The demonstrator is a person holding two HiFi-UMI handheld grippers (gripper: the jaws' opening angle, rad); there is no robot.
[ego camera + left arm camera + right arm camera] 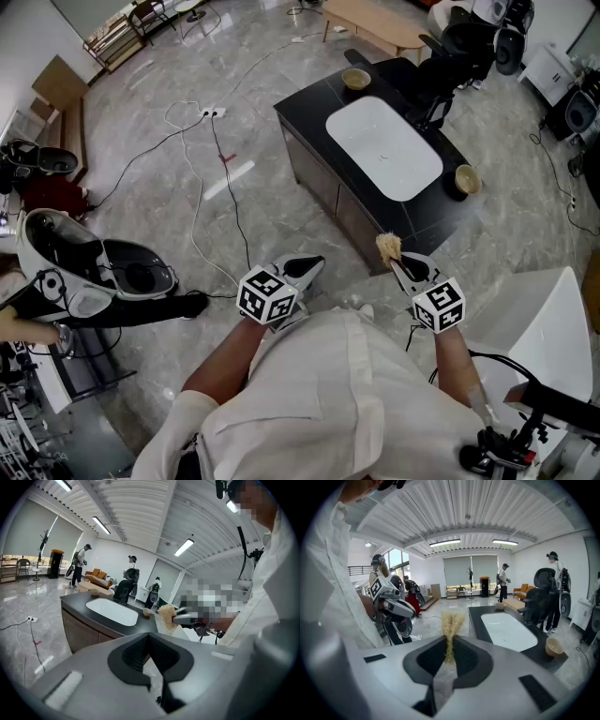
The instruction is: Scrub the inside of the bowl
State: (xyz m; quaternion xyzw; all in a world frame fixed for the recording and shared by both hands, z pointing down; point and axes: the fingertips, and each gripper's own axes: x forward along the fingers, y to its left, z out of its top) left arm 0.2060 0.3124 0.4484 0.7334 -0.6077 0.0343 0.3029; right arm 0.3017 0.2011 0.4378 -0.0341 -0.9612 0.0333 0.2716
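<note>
So, pre-scrub: my right gripper (401,267) pinches the straw-coloured bristle scrubber (388,247); left gripper (307,267) closed, empty. Next I reach the tan round bowl (466,178) at one o'clock.

I log two bowls, both tan, round and upright, mouths up, on the black tabletop (309,117). The near bowl (466,179) sits close to the tabletop's right corner, just beside the end of the white basin (384,148); its inside looks pale and bare. The far bowl (356,79) stands at the opposite end of the basin, well apart from the first. I cannot tell which of them is meant. The fibre scrubber (451,620) is a straw-coloured tuft of loose bristles, pinched at its base between the right tongs (449,645) and fanning out beyond the tips. It is in the air, short of the tabletop's edge, touching neither bowl.
</note>
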